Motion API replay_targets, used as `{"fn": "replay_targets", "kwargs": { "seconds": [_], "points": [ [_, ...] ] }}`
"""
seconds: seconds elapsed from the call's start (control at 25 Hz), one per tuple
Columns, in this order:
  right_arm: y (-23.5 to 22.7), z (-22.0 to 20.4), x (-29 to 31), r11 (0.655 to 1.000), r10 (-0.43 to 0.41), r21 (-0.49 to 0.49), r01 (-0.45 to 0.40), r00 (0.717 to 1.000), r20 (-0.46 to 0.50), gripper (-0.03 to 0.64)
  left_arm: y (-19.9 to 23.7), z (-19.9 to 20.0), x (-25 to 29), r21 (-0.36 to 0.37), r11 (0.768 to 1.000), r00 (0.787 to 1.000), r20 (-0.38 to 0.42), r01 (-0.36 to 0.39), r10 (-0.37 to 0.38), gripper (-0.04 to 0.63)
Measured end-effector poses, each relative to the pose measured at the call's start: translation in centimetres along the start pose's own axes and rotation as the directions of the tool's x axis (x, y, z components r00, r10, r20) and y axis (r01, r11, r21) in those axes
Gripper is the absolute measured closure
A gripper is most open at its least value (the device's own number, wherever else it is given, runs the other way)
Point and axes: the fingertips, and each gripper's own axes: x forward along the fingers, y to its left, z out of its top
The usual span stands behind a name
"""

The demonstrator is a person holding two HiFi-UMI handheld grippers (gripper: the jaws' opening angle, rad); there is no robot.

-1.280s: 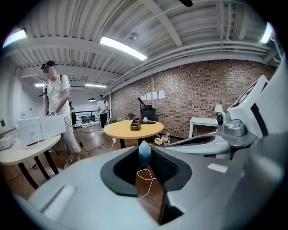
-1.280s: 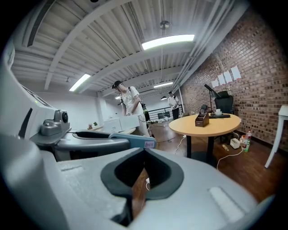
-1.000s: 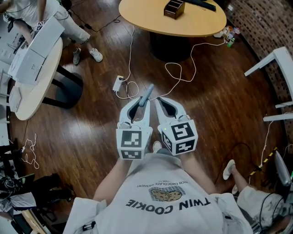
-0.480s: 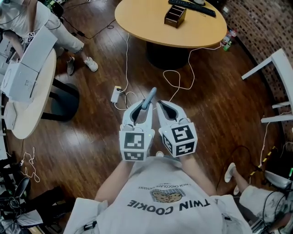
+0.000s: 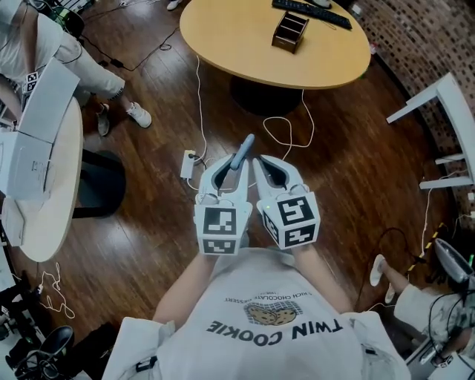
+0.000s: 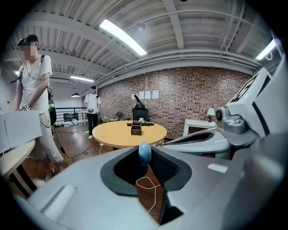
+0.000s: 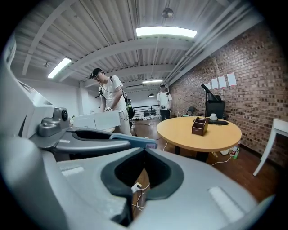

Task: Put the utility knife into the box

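A grey-blue utility knife [image 5: 242,151] sticks forward out of my left gripper [image 5: 236,168], whose jaws are shut on its handle. In the left gripper view its rounded end [image 6: 144,152] stands up between the fingertips. My right gripper [image 5: 261,166] is close beside it, shut with nothing between its jaws [image 7: 144,151]; the knife [image 7: 135,141] shows just to its left. The brown wooden box [image 5: 289,31] stands on the round wooden table [image 5: 223,44] ahead, well beyond both grippers. It also appears as the box [image 6: 136,130] and box [image 7: 199,126] in the gripper views.
A black keyboard [image 5: 310,13] lies behind the box. White cables and a power strip [image 5: 188,164] lie on the wooden floor in front of me. A white table [image 5: 37,185] with a person beside it is on the left, a white desk [image 5: 434,100] on the right.
Both grippers, held side by side, have moved forward toward the round table, which now sits lower and nearer in the head view. The knife stays gripped in the left gripper.
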Motion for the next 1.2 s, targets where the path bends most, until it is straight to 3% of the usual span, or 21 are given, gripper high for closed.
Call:
{"fn": "replay_targets", "kwargs": {
  "seconds": [0.28,0.56,1.2],
  "points": [
    [0.3,2.0,3.5,0.998,-0.054,-0.012,0.054,0.999,-0.007,0.615,3.8,0.8,2.0,-0.013,0.999,0.999,0.006,0.051,-0.051,0.52],
    [-1.6,3.6,5.6,0.995,-0.099,0.006,0.099,0.995,0.006,0.615,4.5,2.1,4.9,-0.006,0.994,0.994,0.02,0.108,-0.108,0.521],
    [-10.4,5.1,11.3,0.988,-0.142,0.064,0.141,0.99,0.018,0.615,5.3,4.2,15.4,0.052,0.987,0.988,-0.011,0.152,-0.151,0.52]
  ]
}}
